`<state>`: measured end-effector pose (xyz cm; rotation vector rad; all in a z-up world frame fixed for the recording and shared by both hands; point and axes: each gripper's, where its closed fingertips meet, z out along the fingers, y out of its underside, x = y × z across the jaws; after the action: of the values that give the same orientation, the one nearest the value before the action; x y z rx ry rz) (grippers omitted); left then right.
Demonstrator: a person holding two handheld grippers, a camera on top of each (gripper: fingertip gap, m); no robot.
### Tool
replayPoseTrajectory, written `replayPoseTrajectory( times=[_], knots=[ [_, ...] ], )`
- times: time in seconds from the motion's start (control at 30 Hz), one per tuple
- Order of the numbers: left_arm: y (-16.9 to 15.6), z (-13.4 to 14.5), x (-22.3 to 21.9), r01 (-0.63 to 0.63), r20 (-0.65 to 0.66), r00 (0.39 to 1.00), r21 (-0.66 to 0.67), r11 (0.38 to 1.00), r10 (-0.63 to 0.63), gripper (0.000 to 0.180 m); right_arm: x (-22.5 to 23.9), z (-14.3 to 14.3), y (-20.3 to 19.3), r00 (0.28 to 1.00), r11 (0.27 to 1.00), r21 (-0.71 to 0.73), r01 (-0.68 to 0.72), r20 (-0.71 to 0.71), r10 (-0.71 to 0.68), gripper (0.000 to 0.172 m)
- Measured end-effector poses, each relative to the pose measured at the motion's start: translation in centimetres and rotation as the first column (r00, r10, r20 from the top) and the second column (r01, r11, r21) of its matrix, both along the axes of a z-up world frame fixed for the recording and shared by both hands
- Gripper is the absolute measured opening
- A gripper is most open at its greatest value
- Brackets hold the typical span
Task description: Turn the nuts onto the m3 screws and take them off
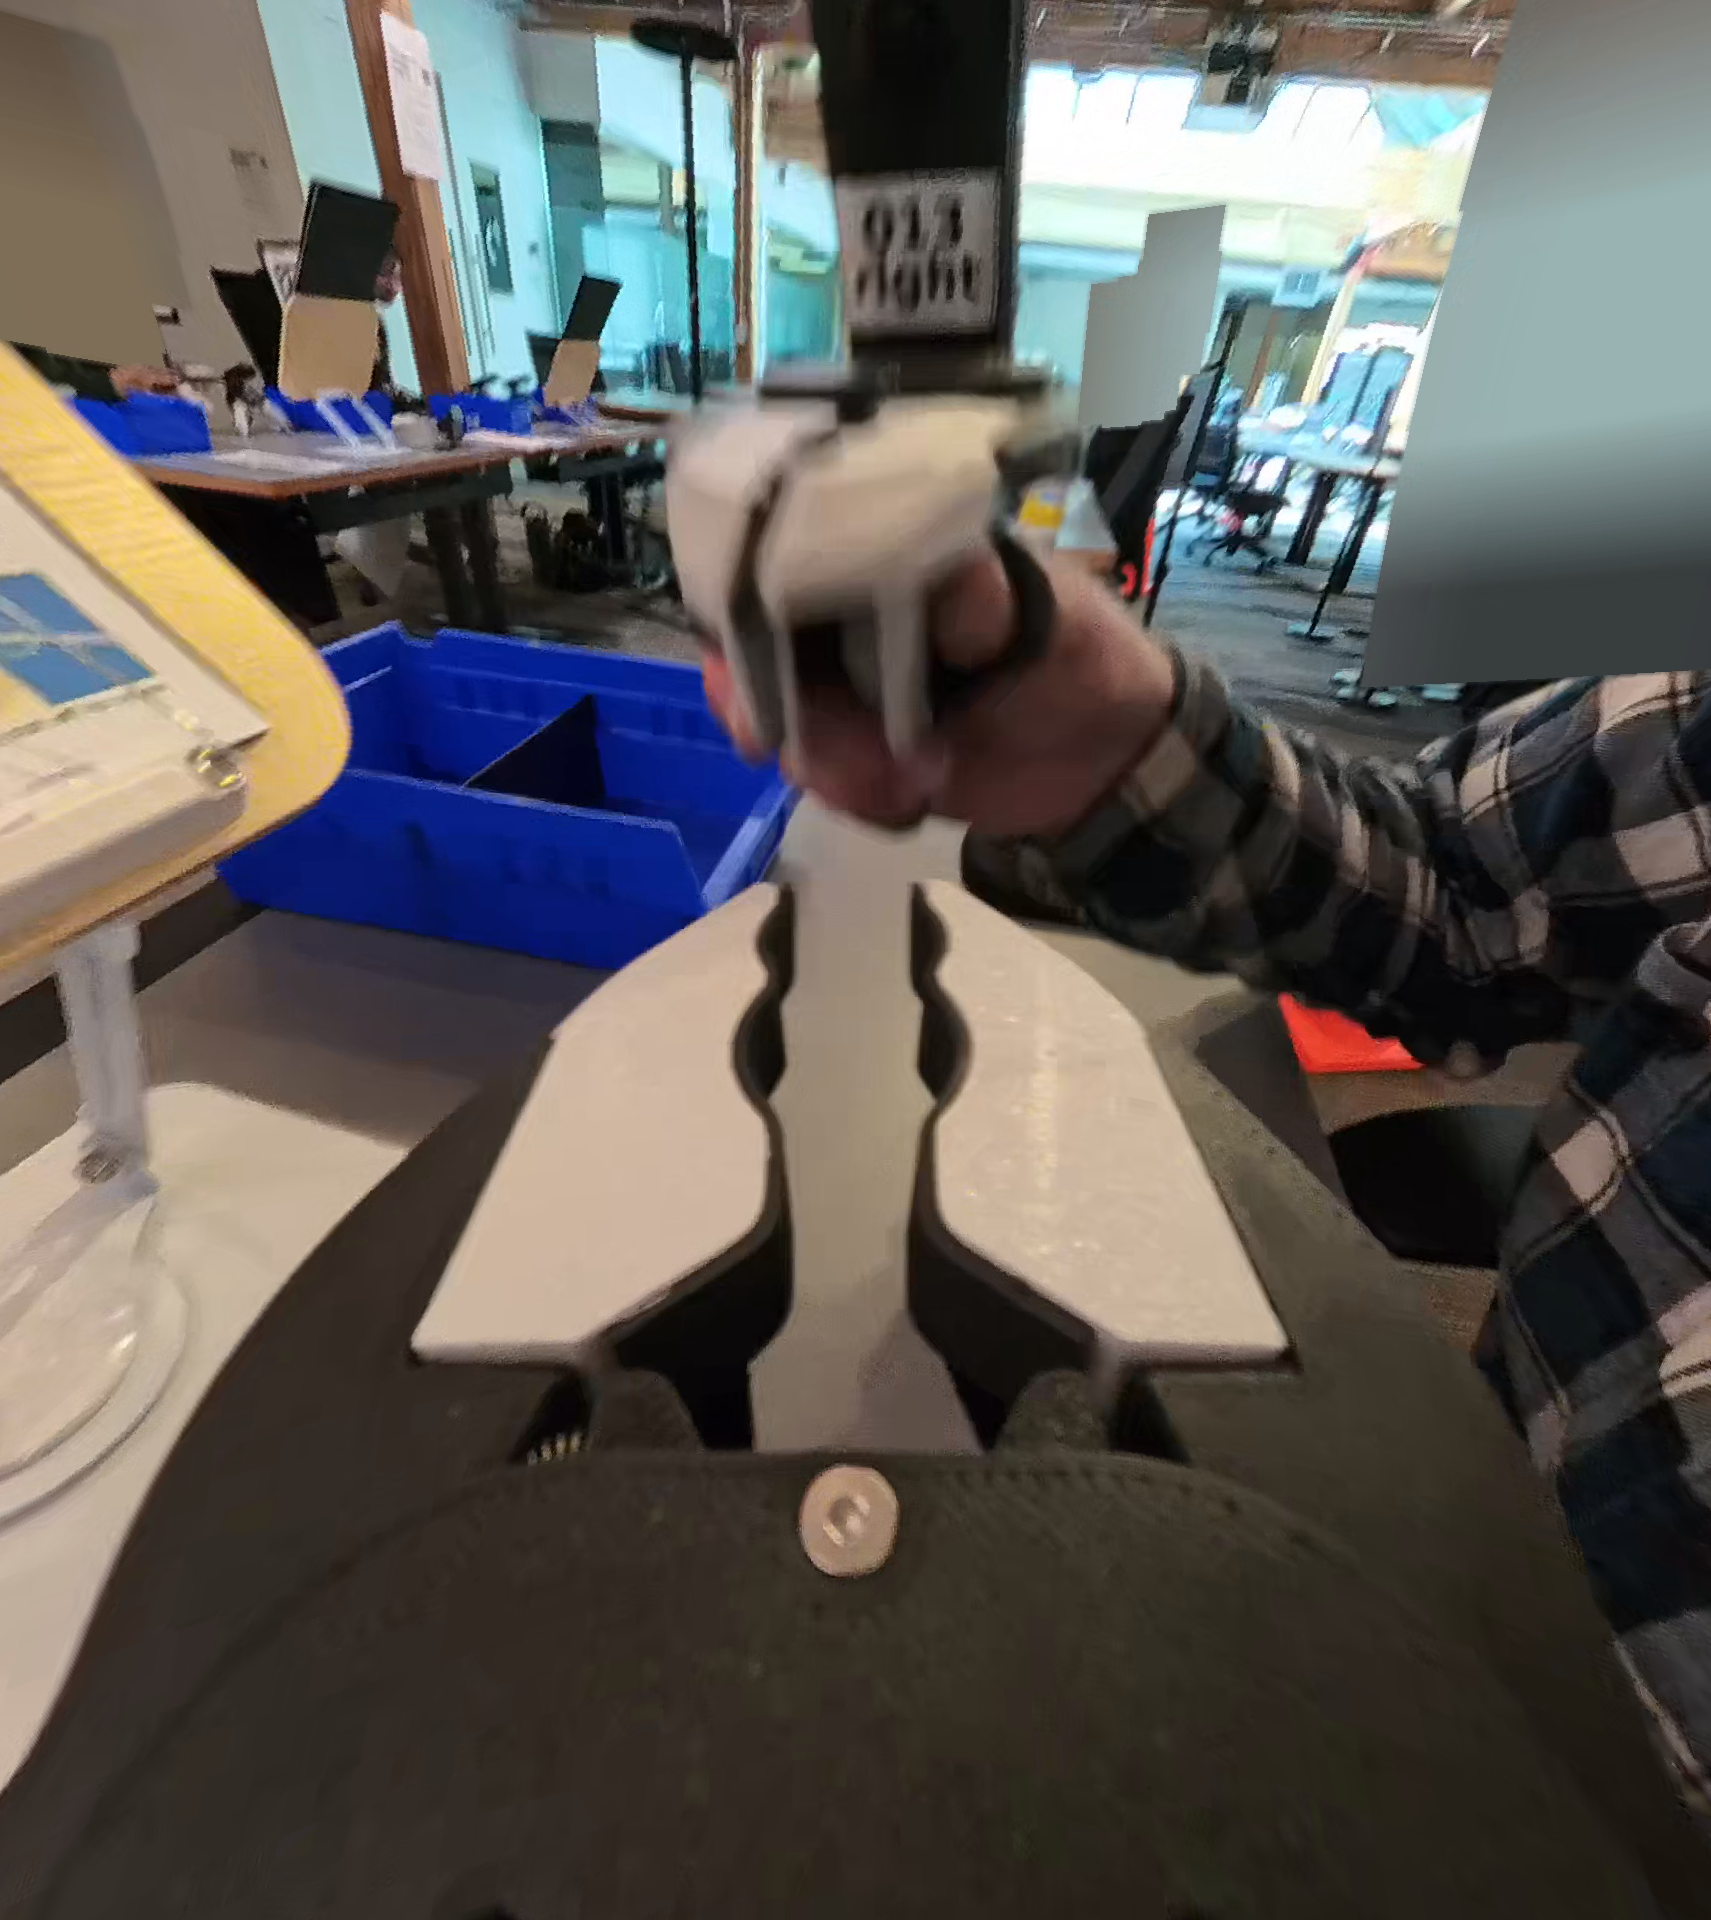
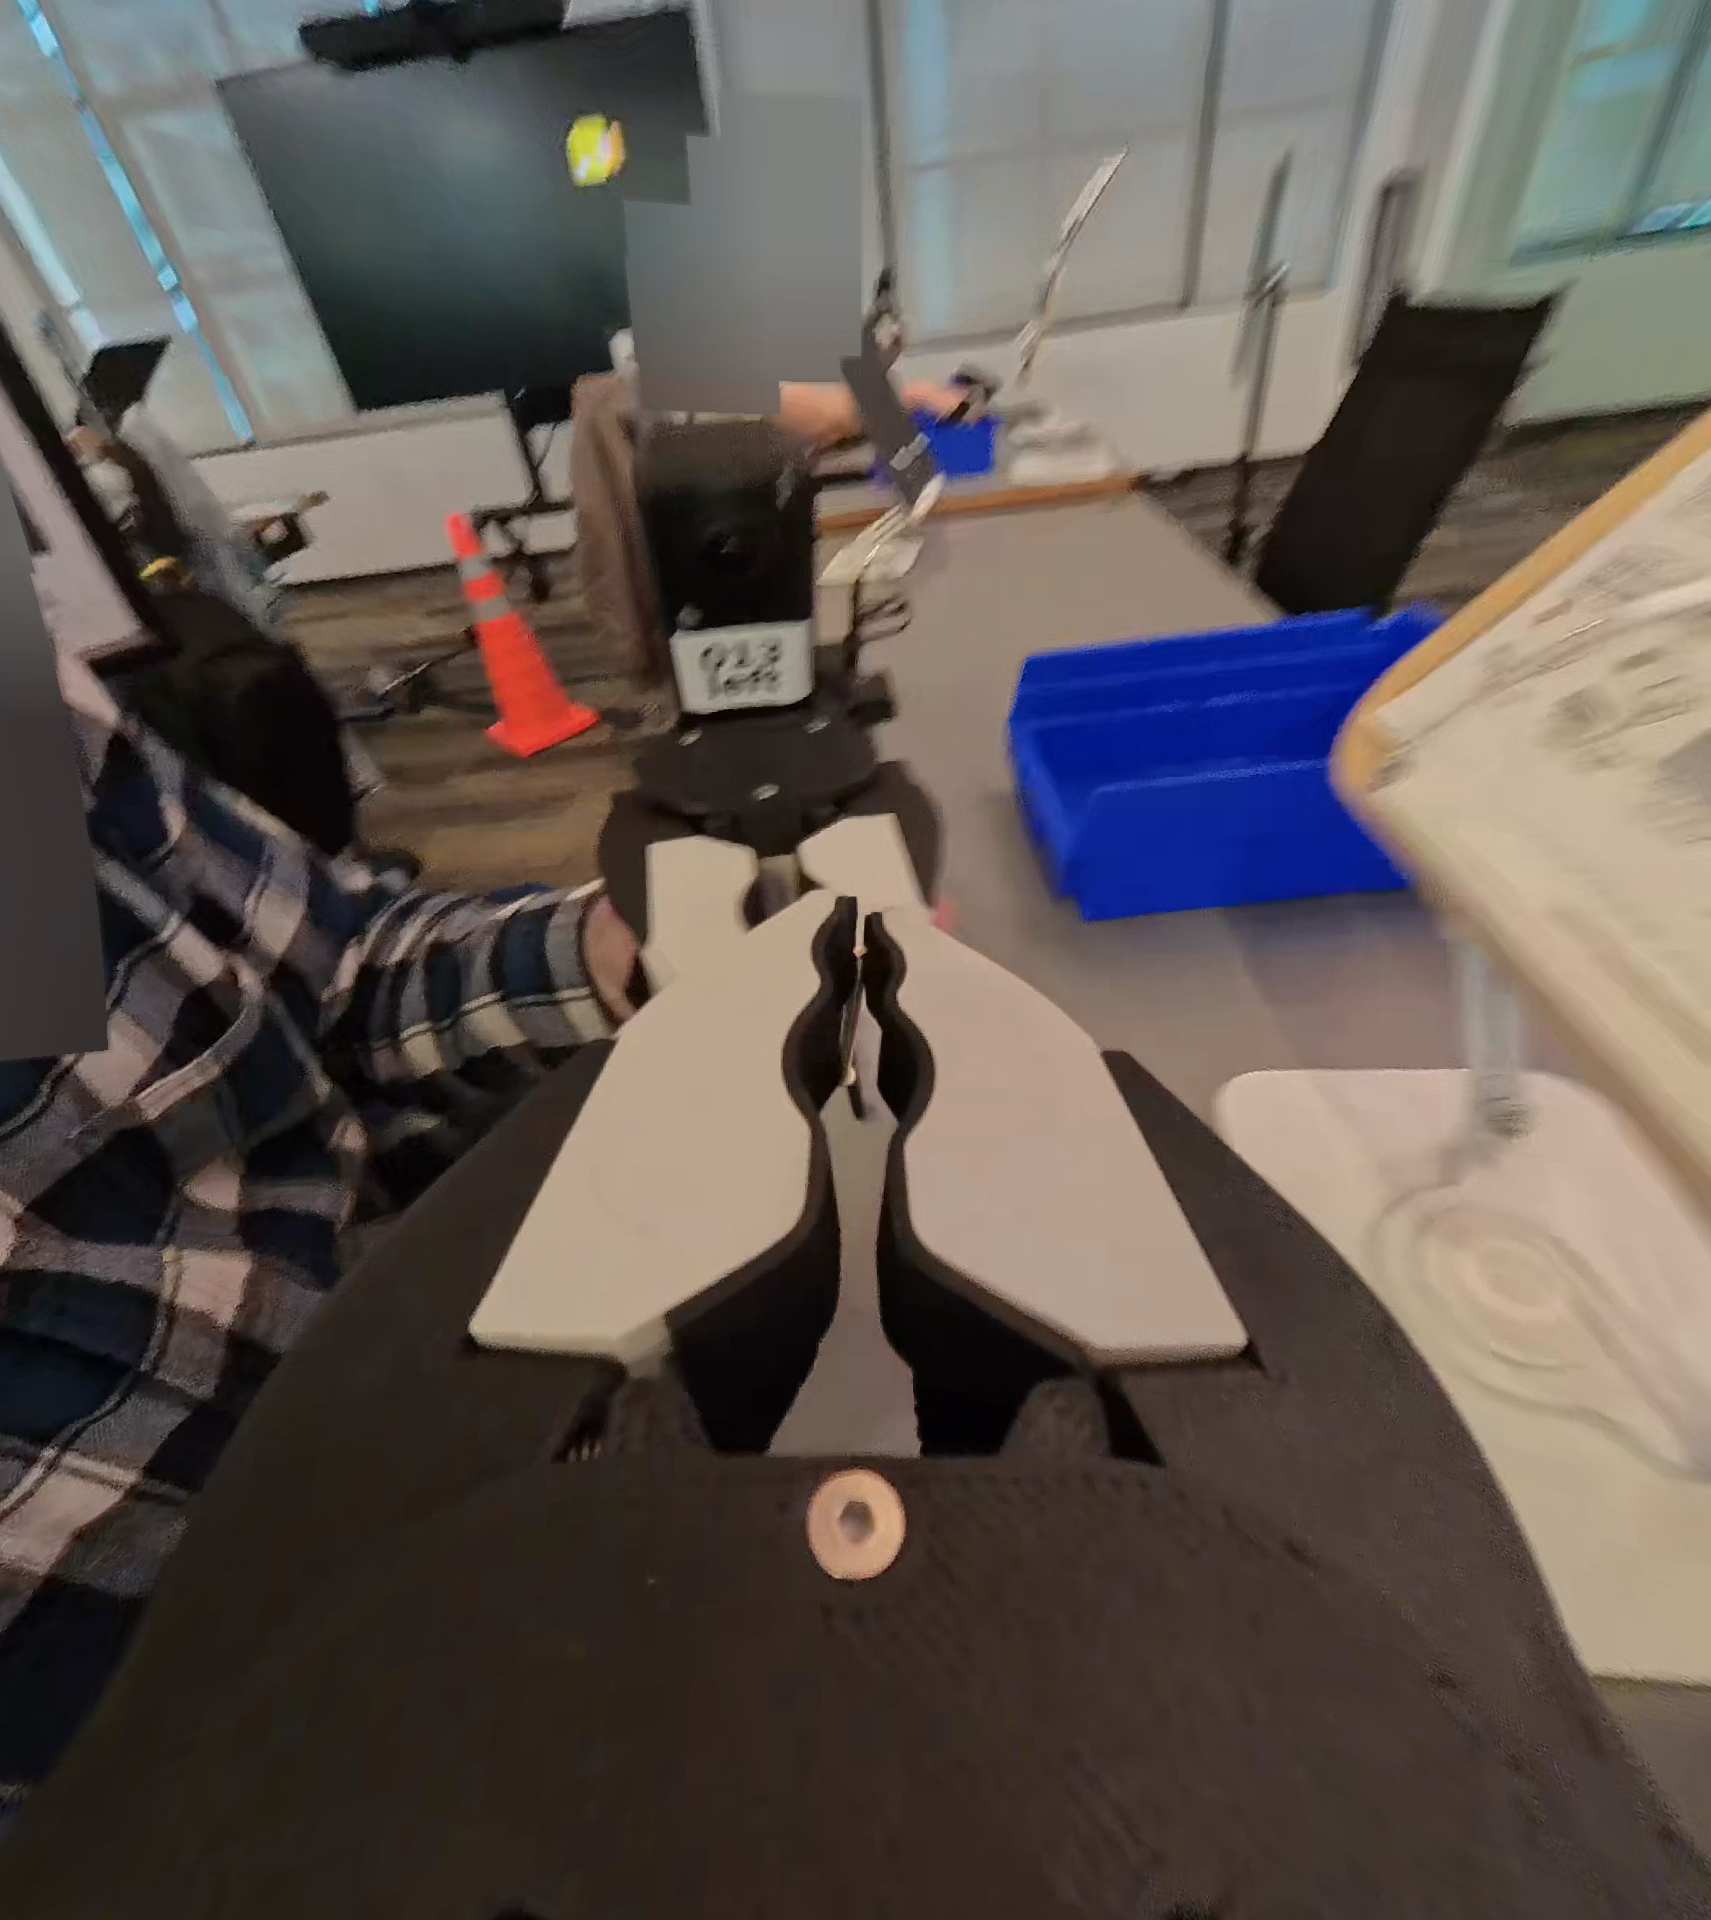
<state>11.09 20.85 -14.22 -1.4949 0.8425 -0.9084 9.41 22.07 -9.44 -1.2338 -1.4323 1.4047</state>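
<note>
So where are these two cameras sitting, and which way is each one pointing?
Left wrist view: on the left gripper, looking along its parted fingers at the right gripper, held by a hand in a plaid sleeve.
Right wrist view: on the right gripper, looking along its nearly touching fingers back at the left gripper; a plaid sleeve shows at left.
Shared: they face each other; both show the blue bin and the tilted board.

The right gripper (image 1: 835, 717) is motion-blurred in the left wrist view, its tips unclear against the hand (image 1: 986, 727). The board (image 2: 1609, 748) is smeared and cut off by the edge.
</note>
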Motion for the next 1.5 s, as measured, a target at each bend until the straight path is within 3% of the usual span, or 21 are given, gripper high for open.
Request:
replayPoseTrajectory(
  times=[0.1,0.17,0.2,0.3,0.4,0.43,0.47,0.5,0.57,0.73,0.87,0.93,1.03,1.1,1.2,1.27,1.33,1.37,1.4,1.43,1.5],
  knots=[
    [0.9,-1.1,-3.8,-0.126,-0.118,0.985,-0.004,0.992,0.124,0.023,4.7,1.9,9.7,0.951,0.948,0.106,0.299,0.048,-0.305,0.002],
    [0.9,-0.7,-6.9,-0.177,-0.111,0.978,-0.016,0.984,0.175,0.023,9.4,0.0,19.2,0.786,0.801,0.261,0.539,0.185,-0.590,0.002],
    [1.3,-0.8,-9.0,-0.232,-0.136,0.964,-0.022,0.972,0.227,0.021,11.4,-1.5,23.1,0.711,0.757,0.276,0.592,0.265,-0.652,0.002],
    [2.3,-1.6,-16.0,-0.426,-0.254,0.877,-0.023,0.904,0.407,0.019,15.5,-7.3,31.2,0.542,0.697,0.244,0.674,0.478,-0.691,0.002],
    [3.1,-2.4,-23.3,-0.591,-0.337,0.768,-0.045,0.805,0.545,0.020,17.6,-12.1,35.0,0.415,0.662,0.256,0.704,0.608,-0.677,0.003],
    [3.4,-2.8,-25.7,-0.640,-0.370,0.726,-0.058,0.766,0.579,0.020,18.3,-13.2,36.0,0.360,0.634,0.271,0.725,0.636,-0.683,0.011],
    [3.7,-3.2,-28.0,-0.686,-0.407,0.681,-0.062,0.725,0.609,0.021,18.8,-13.8,37.1,0.313,0.595,0.302,0.745,0.630,-0.711,0.039],
    [4.1,-3.7,-30.1,-0.722,-0.442,0.636,-0.052,0.690,0.632,0.022,19.2,-14.2,37.7,0.284,0.573,0.323,0.753,0.627,-0.726,0.056],
    [4.9,-5.3,-33.5,-0.765,-0.528,0.575,-0.075,0.640,0.625,0.023,19.4,-14.3,37.8,0.272,0.561,0.327,0.760,0.624,-0.733,0.062],
    [7.7,-10.0,-40.7,-0.851,-0.726,0.428,-0.123,0.511,0.539,0.025,18.6,-11.4,35.7,0.299,0.543,0.383,0.748,0.535,-0.790,0.052],
    [10.1,-12.4,-41.7,-0.811,-0.743,0.505,-0.235,0.535,0.439,0.023,17.2,-8.9,32.3,0.340,0.537,0.420,0.732,0.457,-0.822,0.040],
    [11.2,-13.4,-41.4,-0.779,-0.718,0.574,-0.331,0.533,0.393,0.025,16.6,-8.2,30.7,0.359,0.539,0.413,0.734,0.437,-0.825,0.037],
    [13.1,-15.3,-41.4,-0.771,-0.727,0.589,-0.376,0.513,0.352,0.031,15.7,-7.4,28.6,0.378,0.544,0.388,0.744,0.427,-0.821,0.034],
    [14.0,-16.6,-40.5,-0.722,-0.762,0.593,-0.361,0.590,0.260,0.029,15.0,-6.7,27.5,0.395,0.548,0.384,0.743,0.409,-0.823,0.033],
    [15.6,-17.7,-40.5,-0.621,-0.861,0.484,-0.214,0.754,0.155,0.029,13.7,-5.4,26.0,0.428,0.562,0.366,0.742,0.387,-0.817,0.028],
    [16.4,-18.5,-40.9,-0.547,-0.899,0.428,-0.174,0.819,0.096,0.029,13.0,-4.5,25.1,0.438,0.566,0.373,0.735,0.377,-0.816,0.027],
    [16.9,-19.4,-40.3,-0.440,-0.896,0.444,-0.200,0.875,0.019,0.027,12.2,-3.9,24.2,0.448,0.573,0.383,0.724,0.370,-0.814,0.028],
    [17.1,-19.9,-40.5,-0.435,-0.896,0.444,-0.234,0.869,-0.019,0.026,11.9,-3.7,23.8,0.455,0.578,0.386,0.719,0.368,-0.811,0.027],
    [17.3,-19.8,-39.7,-0.398,-0.863,0.503,-0.275,0.875,-0.042,0.021,11.5,-3.5,23.4,0.461,0.583,0.386,0.715,0.365,-0.808,0.026],
    [16.9,-20.1,-39.2,-0.352,-0.842,0.531,-0.325,0.878,-0.099,0.004,11.2,-3.2,23.0,0.469,0.586,0.385,0.713,0.359,-0.807,0.026],
    [16.9,-20.2,-39.1,-0.338,-0.821,0.555,-0.367,0.866,-0.131,0.003,10.5,-2.7,22.4,0.481,0.592,0.387,0.707,0.350,-0.804,0.026]
  ],
)
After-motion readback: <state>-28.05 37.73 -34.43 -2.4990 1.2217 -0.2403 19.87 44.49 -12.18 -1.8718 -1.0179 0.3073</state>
